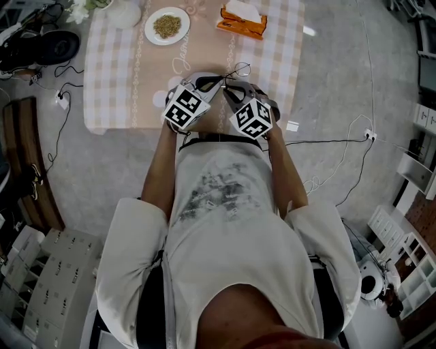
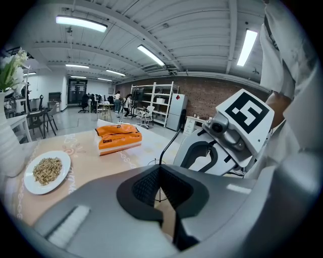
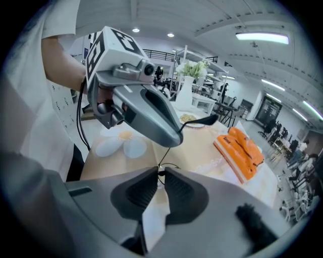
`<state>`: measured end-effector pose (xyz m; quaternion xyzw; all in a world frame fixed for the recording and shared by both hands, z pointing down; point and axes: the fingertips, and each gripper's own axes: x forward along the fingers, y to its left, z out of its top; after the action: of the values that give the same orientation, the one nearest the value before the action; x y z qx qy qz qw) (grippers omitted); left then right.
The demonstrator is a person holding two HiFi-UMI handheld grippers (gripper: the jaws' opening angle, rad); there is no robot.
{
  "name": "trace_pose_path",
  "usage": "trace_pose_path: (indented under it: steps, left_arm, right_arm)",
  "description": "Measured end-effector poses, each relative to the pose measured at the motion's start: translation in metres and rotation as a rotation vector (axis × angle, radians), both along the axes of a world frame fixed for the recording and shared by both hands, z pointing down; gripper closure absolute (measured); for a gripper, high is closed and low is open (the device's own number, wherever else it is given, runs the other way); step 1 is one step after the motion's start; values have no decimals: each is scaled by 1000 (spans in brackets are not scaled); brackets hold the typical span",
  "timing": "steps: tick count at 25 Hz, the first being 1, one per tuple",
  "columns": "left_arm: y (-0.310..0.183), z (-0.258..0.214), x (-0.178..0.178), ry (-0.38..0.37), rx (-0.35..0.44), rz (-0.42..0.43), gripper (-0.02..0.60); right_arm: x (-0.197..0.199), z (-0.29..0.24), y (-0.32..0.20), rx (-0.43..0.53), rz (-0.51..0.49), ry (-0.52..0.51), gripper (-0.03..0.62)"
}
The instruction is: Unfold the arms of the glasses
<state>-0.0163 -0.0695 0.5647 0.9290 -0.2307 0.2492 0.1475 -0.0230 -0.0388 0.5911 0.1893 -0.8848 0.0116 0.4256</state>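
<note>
Left tongs [image 2: 159, 181] clamped on the thin black wire-framed glasses [image 3: 208, 120]; right tongs [image 3: 159, 176] pinching them too, over the near edge of the checked-cloth worktop [image 1: 122, 82].

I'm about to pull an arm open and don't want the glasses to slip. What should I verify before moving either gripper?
1. Left gripper holds the glasses: ok, its jaws are shut on a thin black wire part.
2. Right gripper holds the glasses: cannot tell. The wire sits between jaws that are nearly together, and contact is unclear.
3. Which part each gripper holds, arm or frame: cannot tell, the wire is too thin to read.
4. Room to swing the arm: ok, the plate and orange pack lie far across the table.
5. Arms already unfolded: cannot tell.
</note>
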Motion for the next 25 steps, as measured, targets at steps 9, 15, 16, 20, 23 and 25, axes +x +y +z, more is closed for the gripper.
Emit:
trace_pose_path:
  steps: [9, 15, 16, 20, 23, 25]
  left_arm:
    - [0, 1, -3, 0, -1, -5, 574]
    - [1, 2, -5, 3, -2, -9, 574]
    - [1, 2, -6, 2, -2, -11, 574]
    - [2, 2, -6, 3, 0, -12, 574]
    - [2, 4, -7, 1, -2, -18, 574]
    - [3, 4, -7, 0, -3, -15, 574]
  right_arm:
    - [3, -14, -3, 34, 70, -24, 551]
    - [5, -22, -5, 51, 92, -28, 554]
    - [5, -22, -5, 53, 95, -28, 556]
    - [7, -26, -6, 61, 108, -33, 557]
    - [9, -30, -8, 71, 121, -39, 559]
    - [11, -33, -9, 79, 129, -43, 559]
